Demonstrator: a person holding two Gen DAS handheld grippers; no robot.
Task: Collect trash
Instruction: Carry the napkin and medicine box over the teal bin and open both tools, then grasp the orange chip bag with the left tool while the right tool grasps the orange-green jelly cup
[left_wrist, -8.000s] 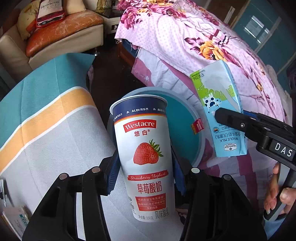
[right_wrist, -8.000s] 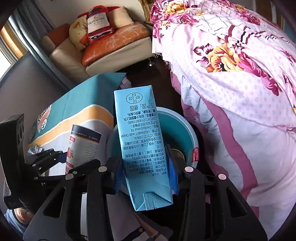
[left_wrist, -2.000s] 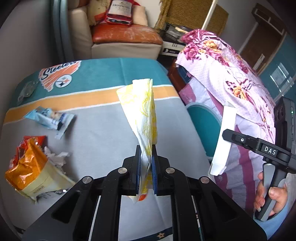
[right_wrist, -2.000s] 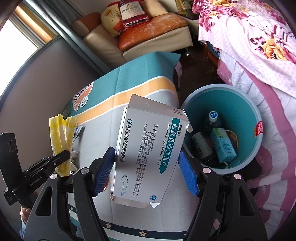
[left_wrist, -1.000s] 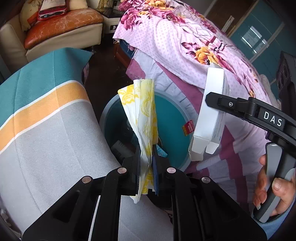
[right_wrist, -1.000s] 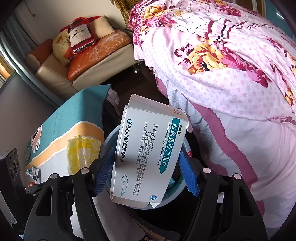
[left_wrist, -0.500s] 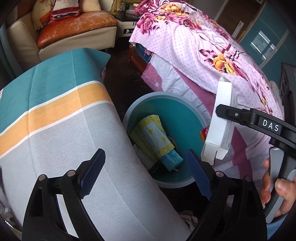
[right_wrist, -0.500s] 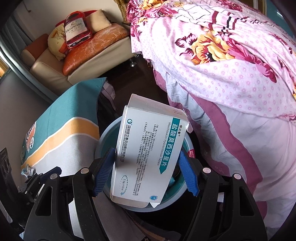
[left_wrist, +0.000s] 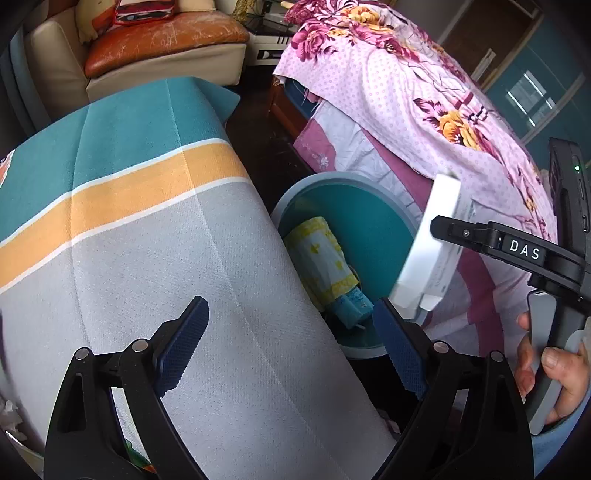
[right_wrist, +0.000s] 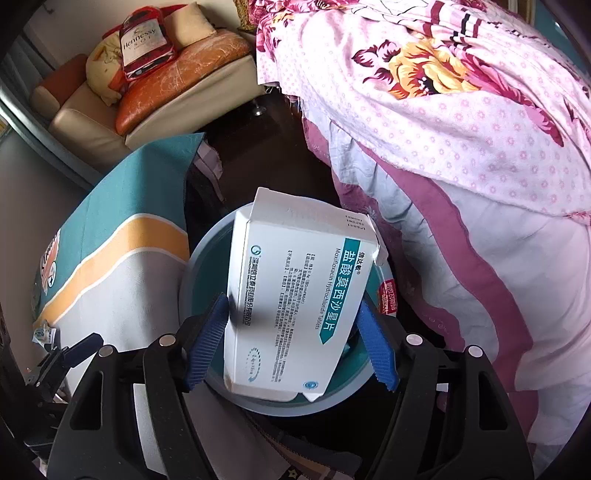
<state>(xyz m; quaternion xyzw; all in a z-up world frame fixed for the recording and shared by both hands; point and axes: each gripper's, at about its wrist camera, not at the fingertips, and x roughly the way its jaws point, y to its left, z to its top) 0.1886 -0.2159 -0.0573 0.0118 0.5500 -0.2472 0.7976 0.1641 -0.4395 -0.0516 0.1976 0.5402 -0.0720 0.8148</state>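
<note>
One medicine carton (right_wrist: 295, 306) hangs over the teal bin (right_wrist: 201, 258), clamped across its flat faces by our right gripper (right_wrist: 291, 347). Our left gripper (left_wrist: 291, 347) gapes empty, jaws just opened. We judge the carton light, hollow, easily crushed.

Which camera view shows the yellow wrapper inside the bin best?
The left wrist view. There the yellow wrapper lies in plain sight inside the teal bin, on a small blue carton. In the right wrist view the white medicine box covers the bin's inside, so the wrapper is hidden.
</note>
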